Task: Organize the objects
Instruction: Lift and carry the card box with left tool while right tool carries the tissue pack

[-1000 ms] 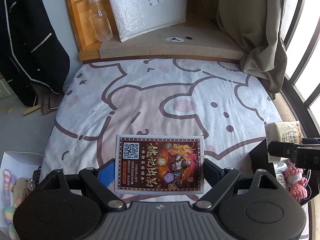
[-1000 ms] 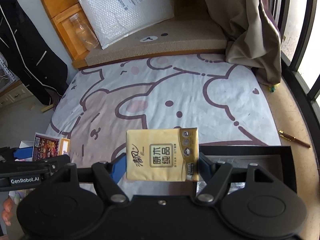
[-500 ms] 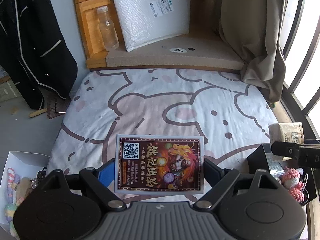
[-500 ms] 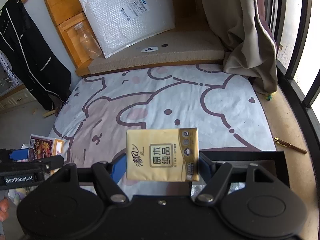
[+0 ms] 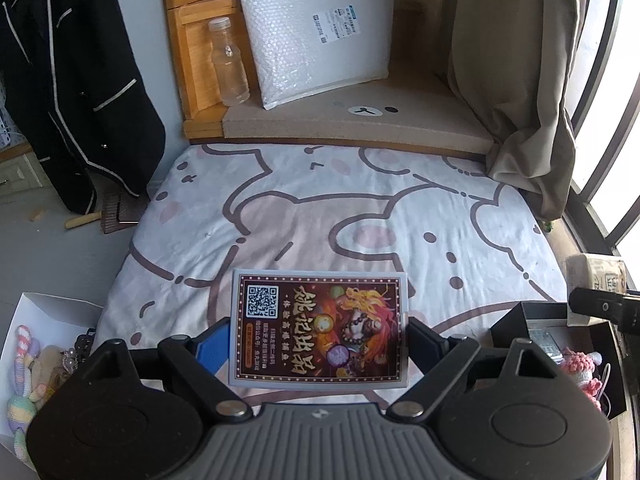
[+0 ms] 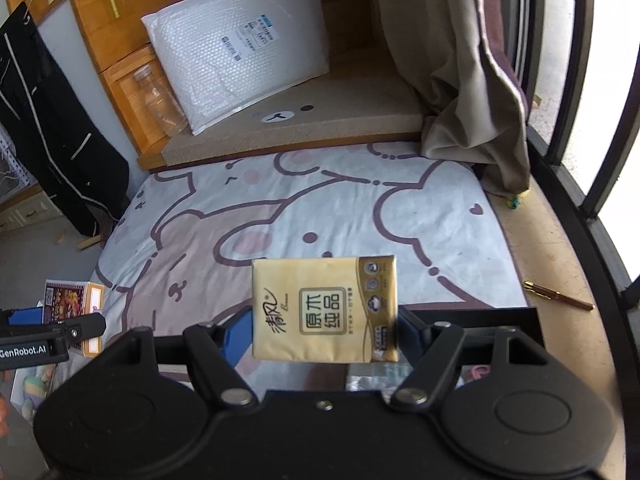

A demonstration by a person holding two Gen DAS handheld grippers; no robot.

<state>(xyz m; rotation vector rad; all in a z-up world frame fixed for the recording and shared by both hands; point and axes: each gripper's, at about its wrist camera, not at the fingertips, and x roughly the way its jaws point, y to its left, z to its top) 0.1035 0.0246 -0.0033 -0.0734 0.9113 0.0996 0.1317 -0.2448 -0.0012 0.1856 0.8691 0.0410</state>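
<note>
Tissue pack (image 6: 325, 309) and card box (image 5: 320, 330) stay clamped in our right tool (image 6: 325, 332) and left tool (image 5: 320, 354) — lifted slightly, with the bed (image 5: 320, 200) ahead — neither placed yet.

My right gripper (image 6: 325, 320) clamps a yellow tissue pack (image 6: 325, 314) at centre frame, above the cartoon bedsheet (image 6: 320, 200). At left edge, my left gripper (image 6: 52, 336) grips a printed box (image 6: 72, 298). A pen (image 6: 558, 295) lies at right.

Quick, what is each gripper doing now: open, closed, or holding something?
Left gripper: closed on the card pack.
Right gripper: closed on the tissue pack.
</note>
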